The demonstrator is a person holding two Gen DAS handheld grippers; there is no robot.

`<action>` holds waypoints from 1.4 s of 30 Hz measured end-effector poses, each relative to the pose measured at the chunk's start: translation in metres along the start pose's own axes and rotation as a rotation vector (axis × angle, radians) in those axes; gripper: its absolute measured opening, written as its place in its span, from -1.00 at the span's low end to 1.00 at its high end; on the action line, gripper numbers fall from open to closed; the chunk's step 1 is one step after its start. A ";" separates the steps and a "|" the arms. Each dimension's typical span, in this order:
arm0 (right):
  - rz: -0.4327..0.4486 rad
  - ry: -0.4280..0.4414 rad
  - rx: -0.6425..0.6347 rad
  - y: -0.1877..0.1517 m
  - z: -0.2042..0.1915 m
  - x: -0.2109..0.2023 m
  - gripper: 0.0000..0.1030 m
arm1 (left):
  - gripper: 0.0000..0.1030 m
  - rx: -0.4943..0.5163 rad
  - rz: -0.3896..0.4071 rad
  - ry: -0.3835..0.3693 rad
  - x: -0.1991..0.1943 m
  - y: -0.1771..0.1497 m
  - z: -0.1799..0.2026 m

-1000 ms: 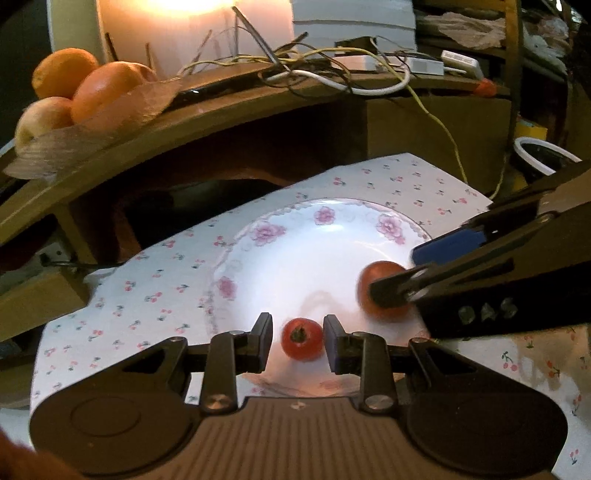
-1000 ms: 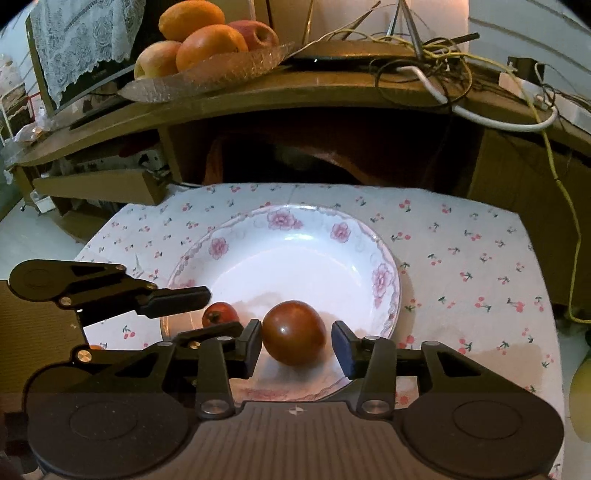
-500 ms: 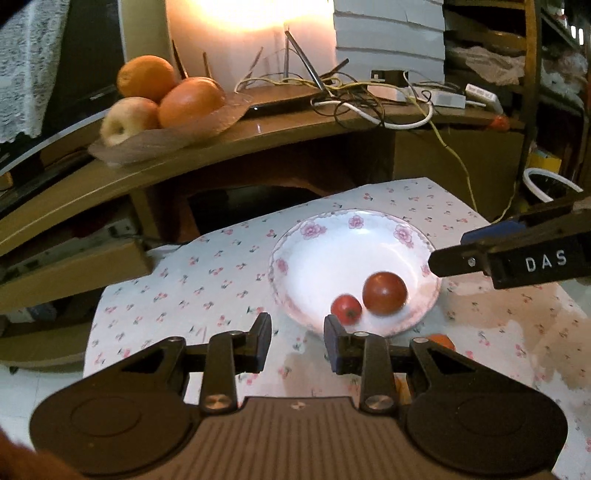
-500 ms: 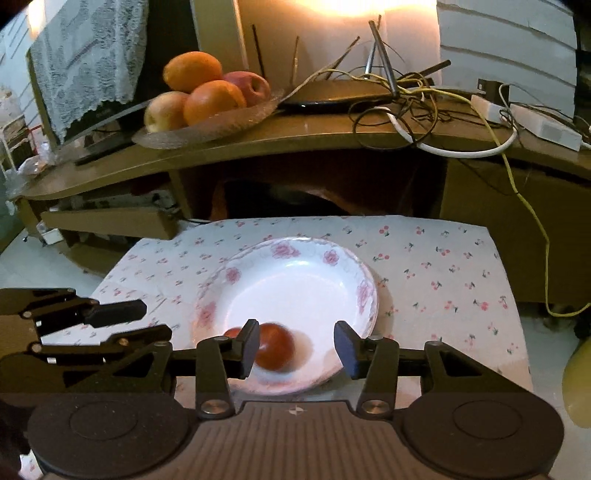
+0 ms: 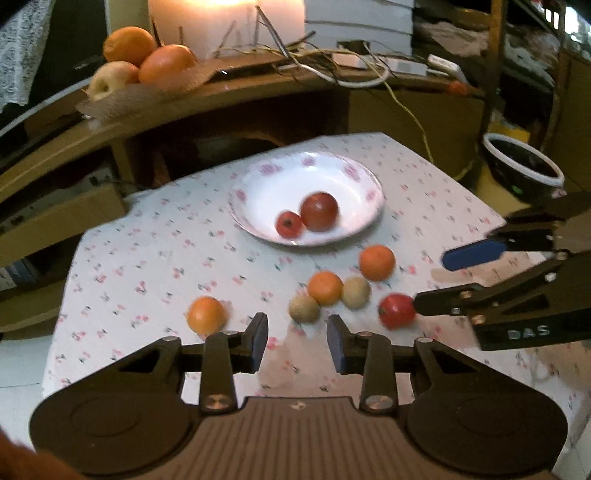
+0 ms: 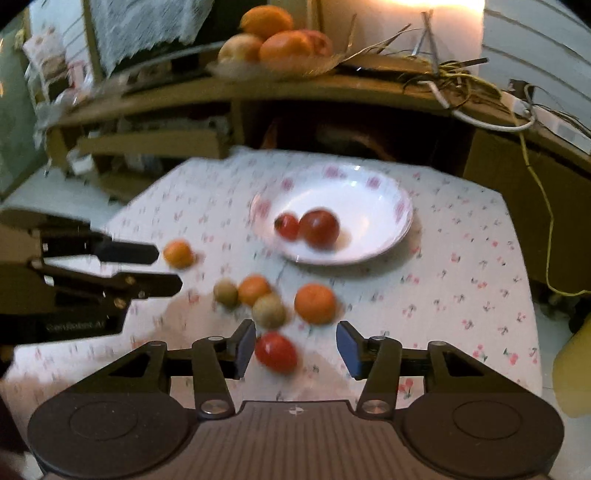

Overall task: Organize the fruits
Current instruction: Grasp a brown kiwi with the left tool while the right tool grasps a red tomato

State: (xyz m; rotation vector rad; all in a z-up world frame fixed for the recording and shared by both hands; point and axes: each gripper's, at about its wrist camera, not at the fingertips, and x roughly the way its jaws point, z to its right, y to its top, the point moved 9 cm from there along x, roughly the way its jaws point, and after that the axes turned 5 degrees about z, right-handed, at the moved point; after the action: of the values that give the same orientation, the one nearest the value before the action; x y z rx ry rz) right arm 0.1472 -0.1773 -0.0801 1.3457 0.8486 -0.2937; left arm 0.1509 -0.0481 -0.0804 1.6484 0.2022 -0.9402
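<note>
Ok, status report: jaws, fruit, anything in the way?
Left gripper and right gripper open, holding nothing, jaws just widening. Two tomatoes on plate. Six fruits loose on tablecloth. Path clear.

Home setting, living-room corner by the look of it. Low table under a cherry-print cloth [image 5: 155, 258], floral china plate [image 5: 369, 181] on it. Behind: curved wooden desk [image 5: 258, 92] with a glass dish of fruit [image 6: 280, 48], a tangle of cables [image 6: 461, 88] (chargers, power strip), lace cloth [image 6: 147, 26] draped at the left, warm lamp glow on the wall.
</note>
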 end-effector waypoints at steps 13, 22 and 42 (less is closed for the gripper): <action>-0.105 0.071 -0.051 -0.020 -0.013 0.042 -0.25 | -0.22 0.058 -0.038 -0.051 0.030 -0.014 0.003; -0.121 0.082 -0.019 -0.019 -0.007 0.039 -0.39 | -0.21 0.102 -0.027 -0.051 0.059 -0.009 0.002; -0.134 0.085 -0.016 -0.028 0.001 0.028 -0.39 | -0.39 0.121 -0.045 -0.083 0.026 -0.028 0.014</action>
State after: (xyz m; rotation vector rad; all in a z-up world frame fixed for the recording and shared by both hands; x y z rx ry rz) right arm 0.1485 -0.1773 -0.1201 1.2963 1.0130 -0.3349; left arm 0.1451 -0.0606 -0.1183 1.7174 0.1283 -1.0709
